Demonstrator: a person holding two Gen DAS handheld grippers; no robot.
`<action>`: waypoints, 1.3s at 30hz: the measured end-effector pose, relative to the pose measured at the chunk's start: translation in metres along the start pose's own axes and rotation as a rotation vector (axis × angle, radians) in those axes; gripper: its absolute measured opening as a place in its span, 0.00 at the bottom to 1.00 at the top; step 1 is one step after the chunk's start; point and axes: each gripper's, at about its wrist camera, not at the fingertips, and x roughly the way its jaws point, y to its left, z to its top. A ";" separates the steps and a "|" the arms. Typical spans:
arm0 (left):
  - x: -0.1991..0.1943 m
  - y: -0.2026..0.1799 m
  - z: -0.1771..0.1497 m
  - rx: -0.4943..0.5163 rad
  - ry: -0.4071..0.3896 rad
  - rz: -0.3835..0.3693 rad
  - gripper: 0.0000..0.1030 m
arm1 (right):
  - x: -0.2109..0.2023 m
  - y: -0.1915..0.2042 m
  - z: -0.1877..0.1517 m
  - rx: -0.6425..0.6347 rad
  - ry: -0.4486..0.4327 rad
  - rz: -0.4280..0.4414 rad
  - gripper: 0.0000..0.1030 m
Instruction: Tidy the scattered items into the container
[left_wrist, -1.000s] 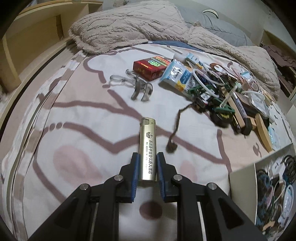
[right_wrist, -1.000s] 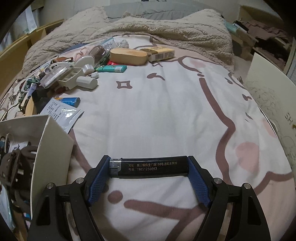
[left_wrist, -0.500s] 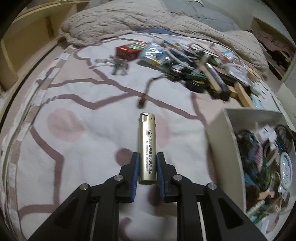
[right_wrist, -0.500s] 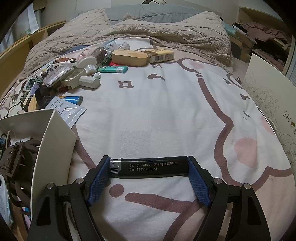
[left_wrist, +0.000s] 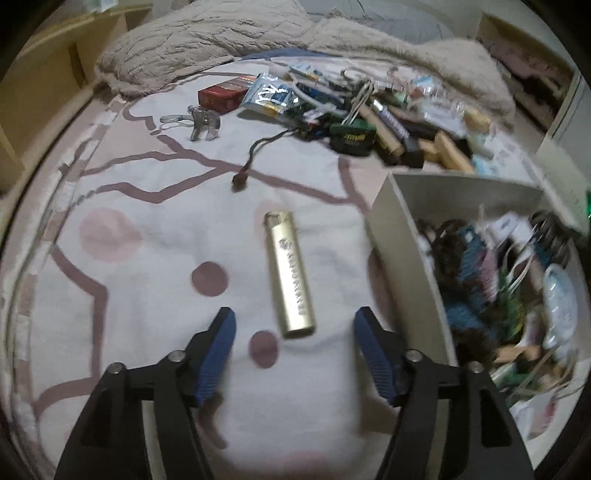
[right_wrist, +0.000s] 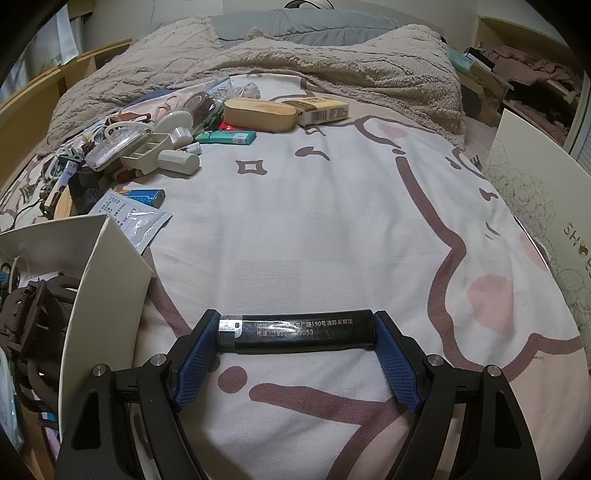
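Note:
In the left wrist view a gold lighter lies free between the wide-apart jaws of my left gripper, over the white patterned bedsheet; whether it rests on the sheet or is falling I cannot tell. The white container, full of small items, stands just right of it. In the right wrist view my right gripper is shut on a black lighter, held crosswise by its two ends above the sheet. The container's wall is to its left.
A heap of scattered items lies at the back of the bed, with a red box and metal clip. In the right wrist view: a wooden case, teal lighter, blue lighter, sachet. A white board stands right.
My left gripper moved right toward the container, then opened and let go of the gold lighter. My right gripper still holds the black lighter and has drifted slightly forward.

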 end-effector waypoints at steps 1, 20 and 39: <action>0.002 0.000 -0.001 0.009 0.008 0.011 0.66 | 0.000 0.000 0.000 -0.001 0.000 -0.001 0.80; 0.012 0.035 0.007 -0.056 -0.008 0.202 0.82 | -0.001 0.001 -0.002 -0.009 0.004 -0.011 0.80; 0.016 0.082 0.017 -0.222 -0.051 0.328 0.88 | -0.012 -0.002 -0.006 -0.025 0.024 -0.004 0.83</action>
